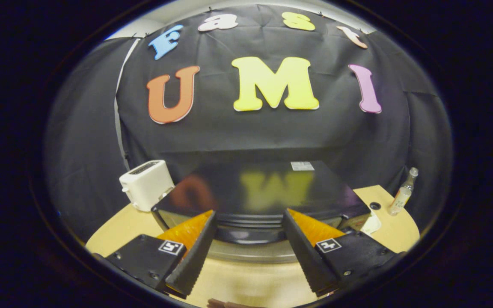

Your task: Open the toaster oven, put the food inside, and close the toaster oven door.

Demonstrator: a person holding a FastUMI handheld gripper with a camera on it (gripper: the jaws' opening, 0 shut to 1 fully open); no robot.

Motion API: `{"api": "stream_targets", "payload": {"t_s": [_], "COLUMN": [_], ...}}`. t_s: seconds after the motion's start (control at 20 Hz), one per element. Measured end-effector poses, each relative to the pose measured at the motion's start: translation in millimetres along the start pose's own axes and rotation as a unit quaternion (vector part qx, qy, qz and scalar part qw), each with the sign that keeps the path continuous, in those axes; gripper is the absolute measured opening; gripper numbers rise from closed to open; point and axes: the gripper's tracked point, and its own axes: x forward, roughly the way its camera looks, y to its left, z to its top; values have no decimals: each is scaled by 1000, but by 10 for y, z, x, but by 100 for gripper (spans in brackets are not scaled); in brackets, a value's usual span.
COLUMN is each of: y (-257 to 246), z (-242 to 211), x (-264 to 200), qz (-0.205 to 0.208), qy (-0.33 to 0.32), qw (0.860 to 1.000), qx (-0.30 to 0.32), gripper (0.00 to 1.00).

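The black toaster oven stands on the light wooden table, seen from above with its glossy top reflecting the wall. Its door looks shut. My gripper is open, the two black fingers spread wide on either side of the oven's front edge. The dark door handle lies between the fingers, and neither finger touches it. A silvery band of the oven's front shows just below the handle. A brown thing, perhaps the food, peeks in on the table under the gripper, too cut off to identify.
A white slot toaster sits left of the oven at the table's back edge. A small glass bottle stands to the right, near a round black hole in the tabletop. Black cloth closes the booth behind.
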Motion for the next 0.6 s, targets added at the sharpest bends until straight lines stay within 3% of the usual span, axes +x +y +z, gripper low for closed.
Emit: {"api": "stream_targets", "payload": {"t_s": [0.35,0.6], "y": [58,104], "z": [-319,-860], "x": [-384,-733], "qz": [-6,-16], "qy": [47,102], "qw": [999,994], "qx": [-15,-43], "gripper": [100,99]}}
